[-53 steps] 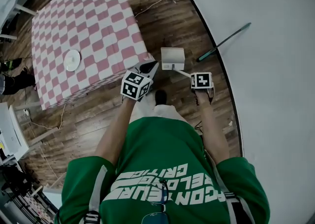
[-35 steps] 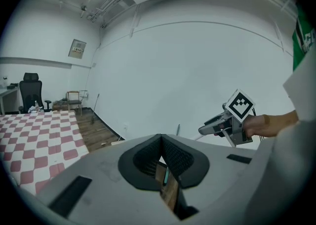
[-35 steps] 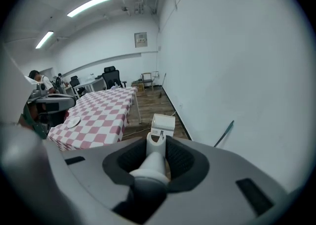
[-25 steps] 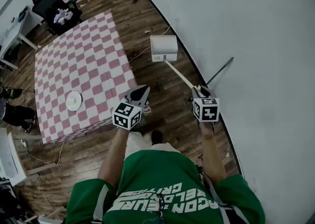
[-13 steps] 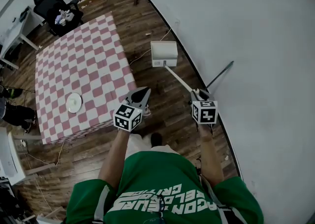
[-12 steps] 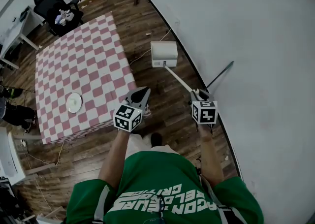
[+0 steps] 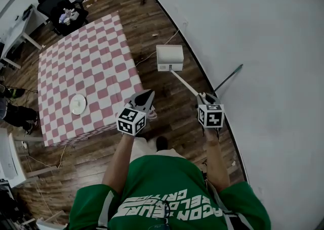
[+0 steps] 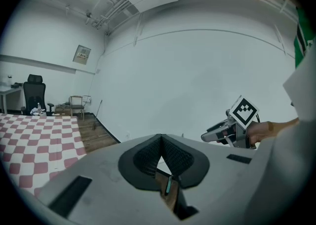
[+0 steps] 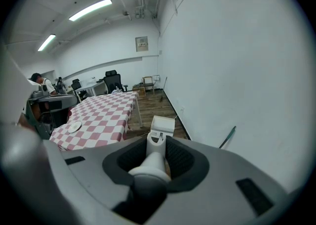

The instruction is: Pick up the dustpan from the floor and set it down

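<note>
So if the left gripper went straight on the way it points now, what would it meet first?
Most likely the plain white wall, near its foot: past the shut tips of the left gripper only wall and a strip of brown wooden floor show. Depth is hard to judge.

1. A green short-sleeved shirt (image 7: 167,171) with white lettering (image 7: 167,196) and grey straps (image 7: 104,201) at the shoulders.
2. The left gripper (image 7: 147,95) and right gripper (image 7: 205,95) have grey shells, dark ribbed pads (image 8: 145,157) and black-and-white marker cubes (image 7: 130,121).
</note>
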Motion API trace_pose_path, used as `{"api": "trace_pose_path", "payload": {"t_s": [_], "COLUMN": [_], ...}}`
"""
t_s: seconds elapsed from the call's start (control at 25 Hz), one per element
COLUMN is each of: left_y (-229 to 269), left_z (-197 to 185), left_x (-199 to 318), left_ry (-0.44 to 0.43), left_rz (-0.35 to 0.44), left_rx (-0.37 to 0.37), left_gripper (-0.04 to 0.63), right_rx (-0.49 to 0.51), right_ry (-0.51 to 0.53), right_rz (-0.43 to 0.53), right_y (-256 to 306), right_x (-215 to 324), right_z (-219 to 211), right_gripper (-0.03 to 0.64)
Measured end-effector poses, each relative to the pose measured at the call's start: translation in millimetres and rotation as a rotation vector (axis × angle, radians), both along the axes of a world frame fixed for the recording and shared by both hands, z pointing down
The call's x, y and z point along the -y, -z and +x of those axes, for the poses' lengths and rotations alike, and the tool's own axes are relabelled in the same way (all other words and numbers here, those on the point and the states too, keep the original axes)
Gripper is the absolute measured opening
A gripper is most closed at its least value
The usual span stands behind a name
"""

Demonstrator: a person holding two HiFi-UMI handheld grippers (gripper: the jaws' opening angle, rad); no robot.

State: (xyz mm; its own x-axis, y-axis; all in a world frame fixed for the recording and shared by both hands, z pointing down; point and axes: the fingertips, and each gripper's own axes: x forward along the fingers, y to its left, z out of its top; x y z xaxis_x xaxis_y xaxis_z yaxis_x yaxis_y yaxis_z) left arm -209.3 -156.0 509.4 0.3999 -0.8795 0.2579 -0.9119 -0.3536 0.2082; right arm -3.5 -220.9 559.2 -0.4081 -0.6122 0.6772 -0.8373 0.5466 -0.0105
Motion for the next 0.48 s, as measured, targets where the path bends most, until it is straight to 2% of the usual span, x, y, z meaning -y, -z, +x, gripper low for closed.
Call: {"api": "trace_pose_path", "payload": {"t_s": [0.48], "left_y": [-8], "left_z": [0], "left_x": [-6], "left_ry": [-0.012], "left_rz": [-0.01], "left_rx": [-0.007], "left_gripper": [0.003], "right_rx": [-0.007], "right_ry": [-0.025], "right_rz": [-0.023], "right_y": [-15], "right_x": [-11], "right_z": [5], "right_gripper": [0.115]}}
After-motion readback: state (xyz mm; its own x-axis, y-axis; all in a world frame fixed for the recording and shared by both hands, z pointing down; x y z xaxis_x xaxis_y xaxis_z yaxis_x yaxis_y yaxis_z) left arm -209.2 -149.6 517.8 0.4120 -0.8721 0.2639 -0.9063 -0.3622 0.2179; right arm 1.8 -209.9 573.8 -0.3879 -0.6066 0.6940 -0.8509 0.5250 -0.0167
